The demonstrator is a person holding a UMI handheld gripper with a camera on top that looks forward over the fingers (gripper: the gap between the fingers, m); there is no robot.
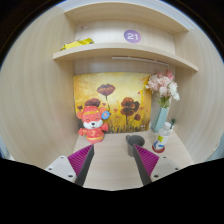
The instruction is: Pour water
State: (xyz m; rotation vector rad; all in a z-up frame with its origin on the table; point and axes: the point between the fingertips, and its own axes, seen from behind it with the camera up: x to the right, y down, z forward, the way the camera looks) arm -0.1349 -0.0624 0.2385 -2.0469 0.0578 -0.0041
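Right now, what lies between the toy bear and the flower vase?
In the gripper view, a small dark cup stands between the toy bear and the flower vase.

The small dark object (134,142) just ahead of the jaws is too small to identify; the vase (161,119) contents cannot be told.

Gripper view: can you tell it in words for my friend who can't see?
The gripper is open over a pale desk with nothing between its fingers. Beyond them stand a toy bear, a small dark cup and a vase of flowers, before a flower painting. Above is a shelf with a purple 21 tag.
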